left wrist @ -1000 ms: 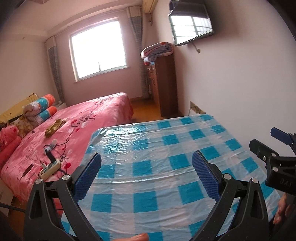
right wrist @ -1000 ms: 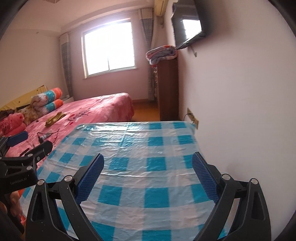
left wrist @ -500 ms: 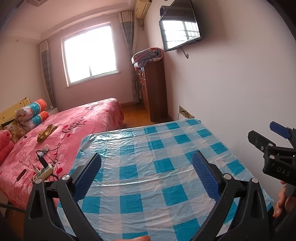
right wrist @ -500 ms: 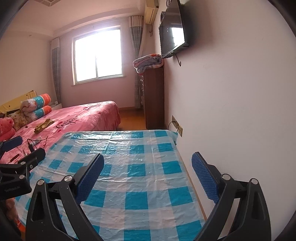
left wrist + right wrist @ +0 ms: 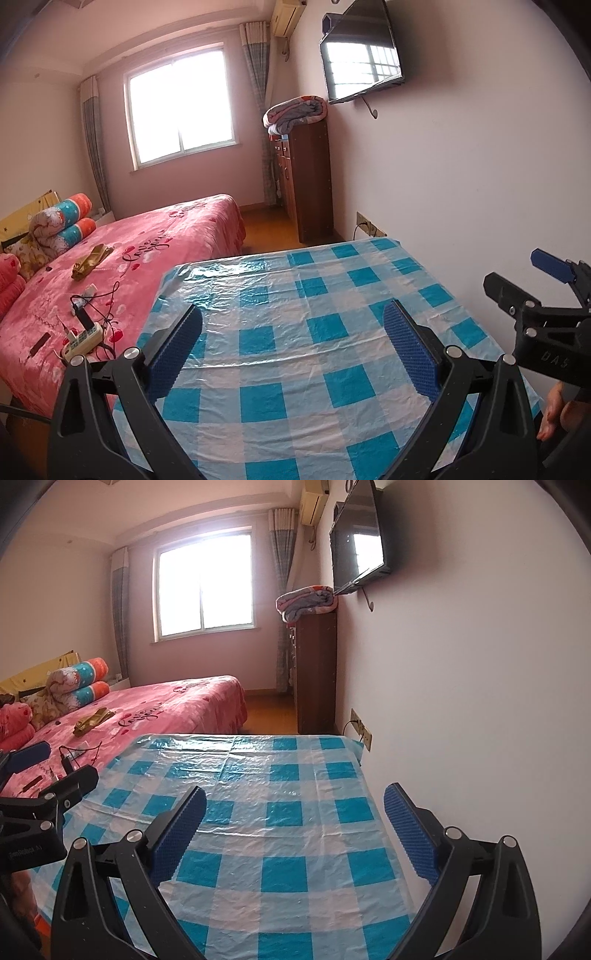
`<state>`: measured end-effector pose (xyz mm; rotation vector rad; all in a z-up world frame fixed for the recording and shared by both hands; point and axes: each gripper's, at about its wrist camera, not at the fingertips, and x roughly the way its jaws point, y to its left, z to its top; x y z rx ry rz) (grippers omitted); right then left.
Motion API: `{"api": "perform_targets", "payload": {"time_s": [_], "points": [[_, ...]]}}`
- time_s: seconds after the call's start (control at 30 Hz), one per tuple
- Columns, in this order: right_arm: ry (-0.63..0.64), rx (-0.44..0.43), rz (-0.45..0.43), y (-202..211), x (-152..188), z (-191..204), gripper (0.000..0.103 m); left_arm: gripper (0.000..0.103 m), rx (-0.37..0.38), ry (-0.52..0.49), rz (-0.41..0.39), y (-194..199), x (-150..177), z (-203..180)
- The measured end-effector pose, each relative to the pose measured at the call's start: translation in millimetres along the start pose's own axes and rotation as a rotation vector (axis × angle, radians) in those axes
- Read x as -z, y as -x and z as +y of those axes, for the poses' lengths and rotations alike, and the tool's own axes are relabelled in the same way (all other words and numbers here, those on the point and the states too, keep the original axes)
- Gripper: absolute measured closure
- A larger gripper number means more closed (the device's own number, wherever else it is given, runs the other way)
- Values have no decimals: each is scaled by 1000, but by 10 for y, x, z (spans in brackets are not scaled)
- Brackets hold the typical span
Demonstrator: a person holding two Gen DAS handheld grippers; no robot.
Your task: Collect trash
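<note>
No trash shows on the table in either view. My left gripper is open and empty above the near part of a table covered with a blue and white checked plastic cloth. My right gripper is open and empty above the same table, beside the wall. The right gripper also shows at the right edge of the left wrist view. The left gripper shows at the left edge of the right wrist view.
A pink bed lies left of the table, with a power strip and cables, rolled bedding and a yellow cloth. A brown cabinet with a folded blanket stands at the wall. A TV hangs above.
Both cameras have tilted up and pulled back. The table sits lower in the views and more of the wall, TV and ceiling shows. Both grippers stay open.
</note>
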<state>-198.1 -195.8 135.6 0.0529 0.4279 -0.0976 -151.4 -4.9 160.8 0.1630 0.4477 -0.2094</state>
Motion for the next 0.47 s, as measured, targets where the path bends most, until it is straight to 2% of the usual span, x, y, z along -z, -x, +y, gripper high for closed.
{"api": "perform_targets", "payload": {"time_s": [0.2, 0.47], "points": [[-6, -19, 72, -240, 110, 58, 7, 4, -9, 44, 62, -252, 102, 107], [-30, -38, 263, -907, 414, 144, 7, 4, -89, 105, 230, -968, 434, 273]]}}
